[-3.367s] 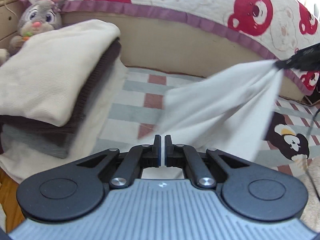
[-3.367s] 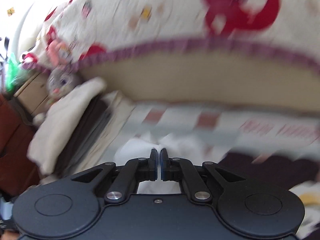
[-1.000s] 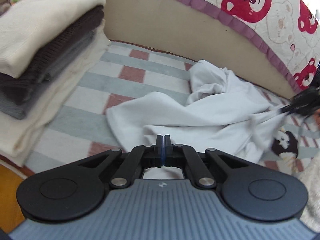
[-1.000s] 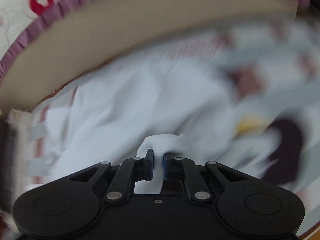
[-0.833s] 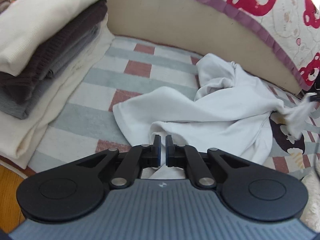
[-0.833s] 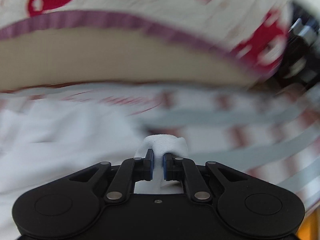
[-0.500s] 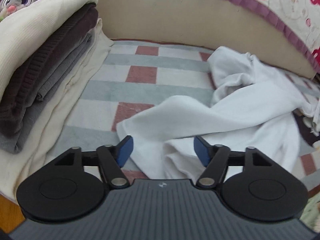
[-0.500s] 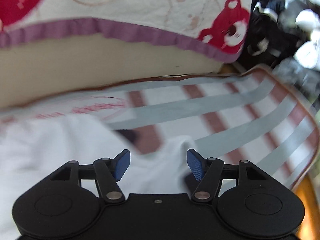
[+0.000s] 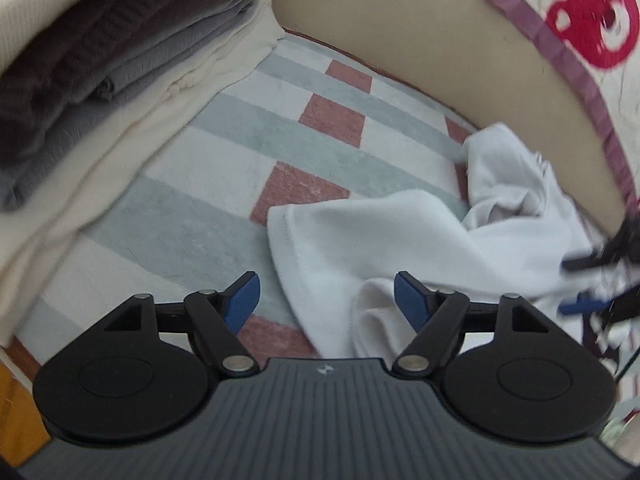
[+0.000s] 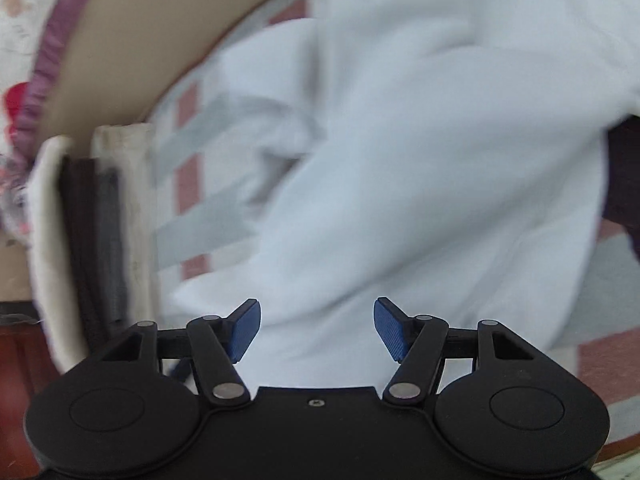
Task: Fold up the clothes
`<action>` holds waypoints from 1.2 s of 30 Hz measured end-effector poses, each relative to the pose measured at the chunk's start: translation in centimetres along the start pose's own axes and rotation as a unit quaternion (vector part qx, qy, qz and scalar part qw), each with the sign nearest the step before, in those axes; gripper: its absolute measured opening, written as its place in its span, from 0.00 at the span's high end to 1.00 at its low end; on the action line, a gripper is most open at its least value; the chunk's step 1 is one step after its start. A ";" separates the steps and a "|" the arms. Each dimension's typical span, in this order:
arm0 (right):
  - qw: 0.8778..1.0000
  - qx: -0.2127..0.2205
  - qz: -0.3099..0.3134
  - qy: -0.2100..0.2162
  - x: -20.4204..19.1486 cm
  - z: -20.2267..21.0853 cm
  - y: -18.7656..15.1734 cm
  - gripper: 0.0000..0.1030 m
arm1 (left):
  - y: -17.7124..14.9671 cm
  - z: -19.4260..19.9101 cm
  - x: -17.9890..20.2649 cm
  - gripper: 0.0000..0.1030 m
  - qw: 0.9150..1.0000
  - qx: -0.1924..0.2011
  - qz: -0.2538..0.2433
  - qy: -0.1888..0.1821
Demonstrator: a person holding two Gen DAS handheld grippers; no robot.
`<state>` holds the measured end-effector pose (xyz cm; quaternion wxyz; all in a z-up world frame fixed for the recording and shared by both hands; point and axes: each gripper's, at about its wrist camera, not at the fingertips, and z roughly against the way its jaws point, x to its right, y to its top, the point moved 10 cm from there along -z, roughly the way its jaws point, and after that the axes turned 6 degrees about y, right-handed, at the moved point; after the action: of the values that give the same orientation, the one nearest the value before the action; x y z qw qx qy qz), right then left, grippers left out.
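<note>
The white garment [image 9: 420, 240] is lying crumpled on the checked blanket [image 9: 224, 184], just beside the beige padded edge [image 9: 420, 52]. The left tongs [image 9: 327, 300] are widening, their blue pads clear of the cloth below. The right tongs [image 10: 317, 326] are standing spread above the same garment, pinching nothing. A stack of folded clothes [image 9: 100, 40] is sitting at the left

no readable text, labels or numbers
</note>
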<state>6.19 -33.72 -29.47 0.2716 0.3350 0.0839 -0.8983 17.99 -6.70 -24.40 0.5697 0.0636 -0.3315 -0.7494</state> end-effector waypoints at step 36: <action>0.976 0.207 0.054 -0.044 9.8 16.5 6.8 0.73 | -4.5 11.1 18.3 0.94 0.961 0.007 -0.098 -0.257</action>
<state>-5.39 -49.14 -23.03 0.2474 0.3477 -0.1344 -0.8943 2.81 -17.80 -13.19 0.3890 -0.0949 -0.4642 -0.7900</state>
